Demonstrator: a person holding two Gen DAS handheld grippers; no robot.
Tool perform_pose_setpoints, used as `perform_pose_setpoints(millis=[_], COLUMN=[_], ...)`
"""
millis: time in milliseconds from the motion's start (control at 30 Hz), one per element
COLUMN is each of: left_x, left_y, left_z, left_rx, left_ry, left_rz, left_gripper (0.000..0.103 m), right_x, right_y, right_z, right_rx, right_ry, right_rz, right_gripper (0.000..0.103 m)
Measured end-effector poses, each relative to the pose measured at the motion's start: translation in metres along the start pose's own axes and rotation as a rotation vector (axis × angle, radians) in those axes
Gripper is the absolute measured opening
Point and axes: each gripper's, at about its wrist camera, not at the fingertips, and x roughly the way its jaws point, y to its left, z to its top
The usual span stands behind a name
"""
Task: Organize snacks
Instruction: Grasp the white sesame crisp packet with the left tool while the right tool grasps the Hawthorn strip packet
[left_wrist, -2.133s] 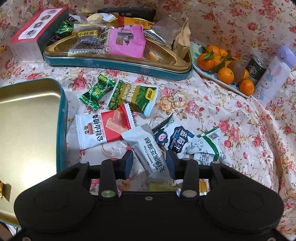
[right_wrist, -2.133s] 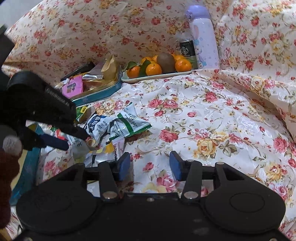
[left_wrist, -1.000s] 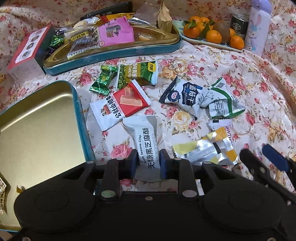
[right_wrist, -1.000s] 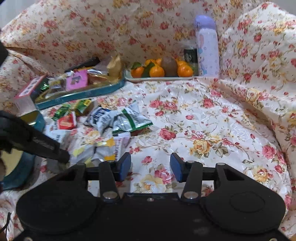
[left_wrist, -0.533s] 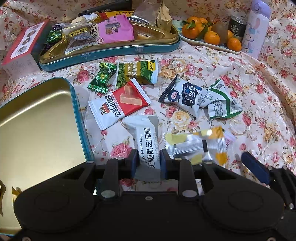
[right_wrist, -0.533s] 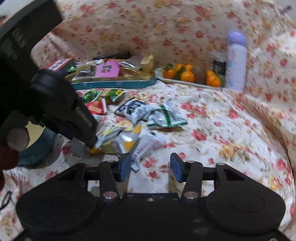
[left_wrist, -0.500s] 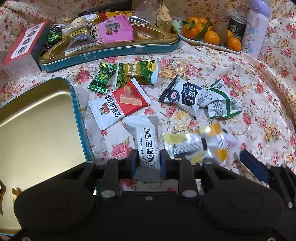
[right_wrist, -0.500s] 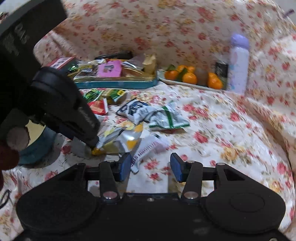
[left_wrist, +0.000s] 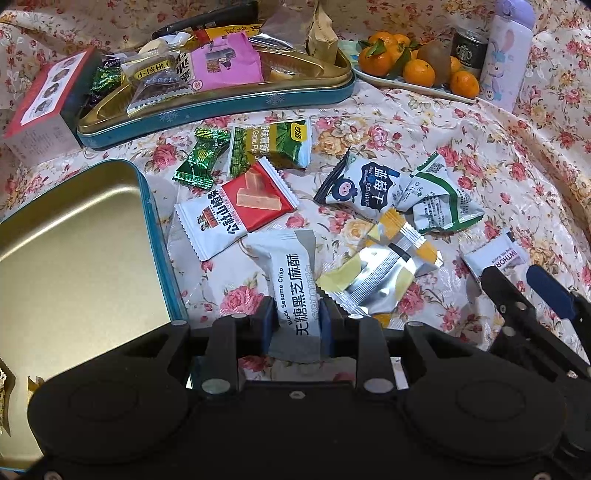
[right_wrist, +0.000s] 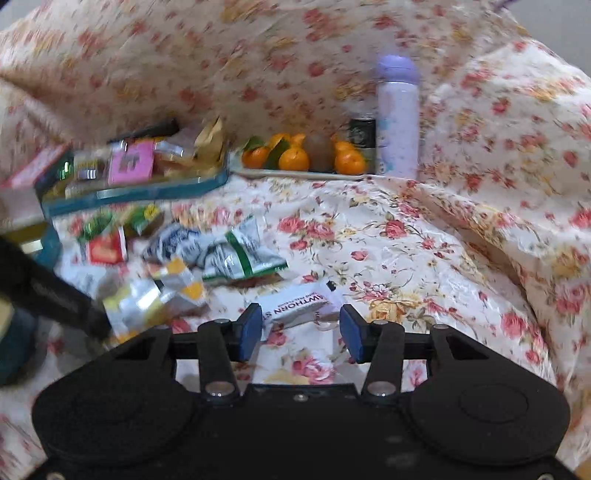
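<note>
Grey-and-white wrapping marks the black sesame crisp packet (left_wrist: 293, 291), which sits between the blue pads of the left gripper (left_wrist: 294, 325). Its fingers (left_wrist: 266, 325) are narrowed onto the packet's lower half, pressing both sides, while the upper half sticks out beyond the tips above the floral cloth (left_wrist: 424, 122) covering the worktop. Just left of this gripper lies an open gold-lined tin (left_wrist: 74, 251) with a teal rim.

Loose snacks lie scattered ahead of it: a red-and-white packet (left_wrist: 236, 206), a green candy (left_wrist: 201, 158), a green garlic-pea packet (left_wrist: 269, 146), a navy-and-white packet (left_wrist: 364, 184), a green-striped white packet (left_wrist: 441, 201) and a silver-and-yellow packet (left_wrist: 373, 280). Farther back, a second teal tin (left_wrist: 221, 99) holds more snacks, beside a plate of oranges (left_wrist: 410, 68) and a lilac bottle (left_wrist: 508, 51).

The right gripper (right_wrist: 298, 326) hovers with its fingers (right_wrist: 248, 326) held wide. A white hawthorn packet (right_wrist: 295, 304) lies flat on the cloth just beyond the tips, roughly between them and nearer the left pad; neither pad touches it. This view is blurred.
</note>
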Motion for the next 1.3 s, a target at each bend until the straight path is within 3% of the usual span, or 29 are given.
perform_pose_setpoints(millis=[167, 300, 467, 633, 933, 1067, 1300], left_x=[0.000, 0.001, 0.000, 0.000, -0.004, -0.009, -0.021], left_y=[0.001, 0.001, 0.002, 0.003, -0.005, -0.002, -0.011], left_z=[0.000, 0.000, 0.000, 0.000, -0.010, -0.012, -0.034], left_rx=[0.005, 0.010, 0.011, 0.008, 0.076, 0.048, 0.078], left_ry=[0.003, 0.002, 0.001, -0.008, -0.063, -0.036, 0.012], left_rz=[-0.005, -0.008, -0.013, -0.019, 0.008, -0.043, -0.038], left_gripper=[0.036, 0.036, 0.036, 0.036, 0.034, 0.034, 0.034], right_x=[0.011, 0.023, 0.039, 0.037, 0.005, -0.007, -0.018], right_y=[-0.012, -0.013, -0.006, 0.005, 0.000, -0.001, -0.004], right_z=[0.007, 0.016, 0.027, 0.017, -0.010, -0.015, -0.019], right_rx=[0.307, 0.420, 0.346, 0.148, 0.018, 0.018, 0.010], right_ry=[0.109, 0.109, 0.099, 0.063, 0.049, 0.065, 0.104], right_rz=[0.097, 0.056, 0.006, -0.020, 0.039, 0.064, 0.094], right_gripper=[0.049, 0.050, 0.047, 0.027, 0.026, 0.026, 0.026])
